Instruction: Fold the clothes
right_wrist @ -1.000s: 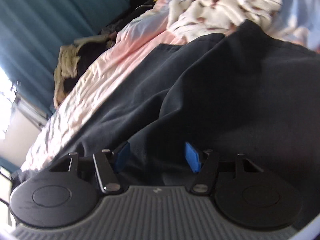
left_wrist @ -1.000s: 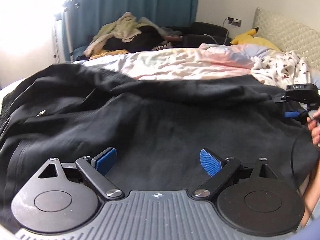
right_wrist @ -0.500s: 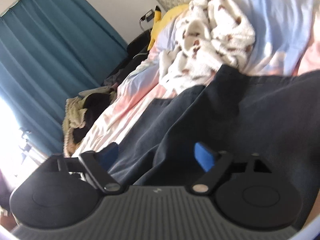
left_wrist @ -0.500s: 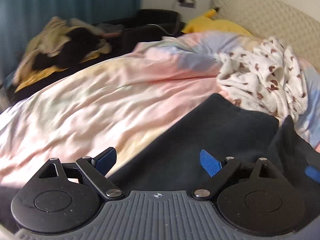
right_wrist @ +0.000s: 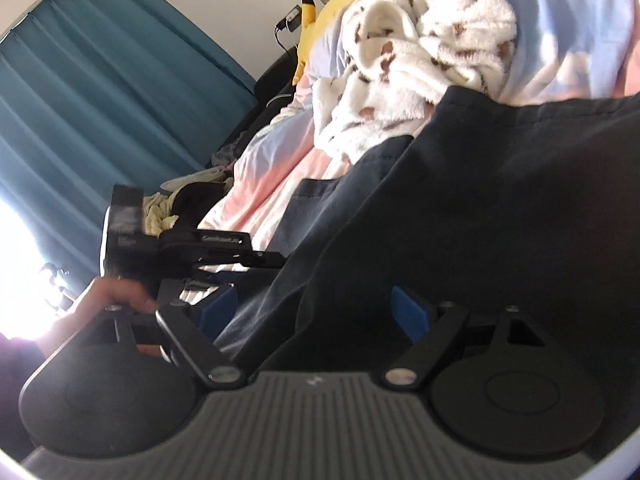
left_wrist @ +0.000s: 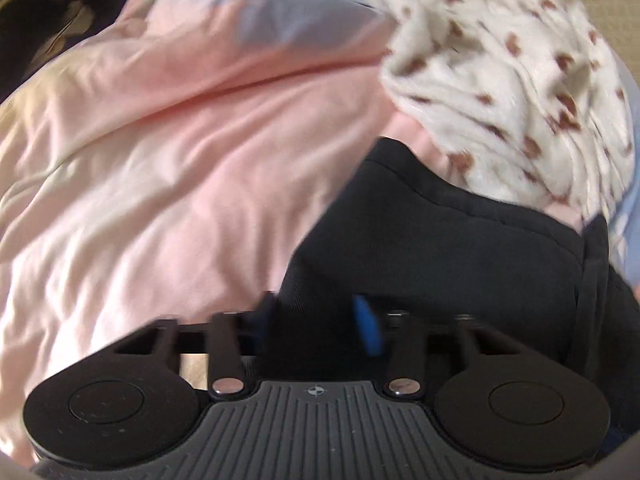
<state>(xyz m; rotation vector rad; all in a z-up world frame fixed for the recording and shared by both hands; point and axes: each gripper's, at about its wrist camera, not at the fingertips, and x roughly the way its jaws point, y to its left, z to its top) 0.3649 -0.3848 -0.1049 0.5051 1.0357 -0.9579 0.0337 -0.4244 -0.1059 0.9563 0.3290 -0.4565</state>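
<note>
My left gripper [left_wrist: 316, 316] has narrowed around the black garment [left_wrist: 440, 248] edge; right gripper [right_wrist: 316, 312] gapes; soft, limp cloth, best pinched at hems.

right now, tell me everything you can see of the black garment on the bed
The black garment is a dark, matte, knit-looking piece lying crumpled over the pink duvet, with a stitched hem along one edge and layers overlapping in soft folds. Its far corner reaches the white spotted fleece blanket. The left gripper has its blue pads narrowed around an edge of the cloth, though blur hides the contact. The right gripper is open with the fabric between its fingers.
</note>
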